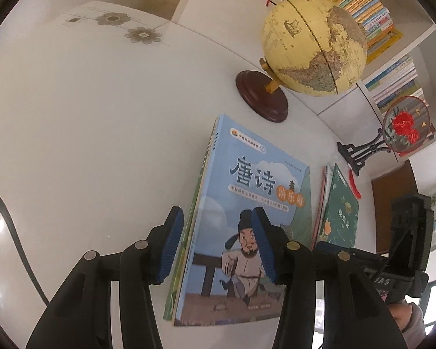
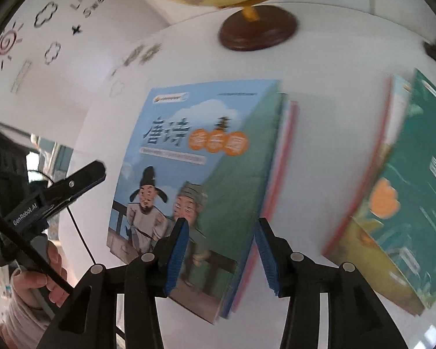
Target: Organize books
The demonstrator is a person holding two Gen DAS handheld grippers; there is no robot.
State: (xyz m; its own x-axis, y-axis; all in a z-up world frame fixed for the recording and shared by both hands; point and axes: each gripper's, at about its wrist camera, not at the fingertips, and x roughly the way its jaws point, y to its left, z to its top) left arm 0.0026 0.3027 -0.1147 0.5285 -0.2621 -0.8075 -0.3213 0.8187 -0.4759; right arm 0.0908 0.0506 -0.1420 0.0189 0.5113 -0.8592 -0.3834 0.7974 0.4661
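- The left gripper (image 1: pixel 218 244) has its blue-padded jaws set wide apart, straddling the near edge of the blue poetry book (image 1: pixel 247 226). One pad lies over the cover and the other sits just outside the spine side; whether either pad presses the book, I cannot tell.
- The right gripper (image 2: pixel 222 253) is likewise spread wide, its pads either side of the same blue poetry book (image 2: pixel 194 180) near its lower corner, with visible space at the right pad; nothing is clamped.
- The blue poetry book lies on top of a small stack on the white table (image 1: pixel 87 131), with thinner green-edged books under it in the left view and pink-edged ones showing in the right view.
- Just beside that stack, apart from it, lies a green book (image 1: pixel 338 212) on its own thin pile, blurred in the right view (image 2: pixel 407 203).
- Beyond the books stands a yellow globe (image 1: pixel 314 46) on a dark wooden base (image 1: pixel 261 96).
- To its right stands a round embroidered fan (image 1: pixel 404 128) on a black stand.
- Farthest back, a white bookshelf (image 1: pixel 392 67) holds rows of books.
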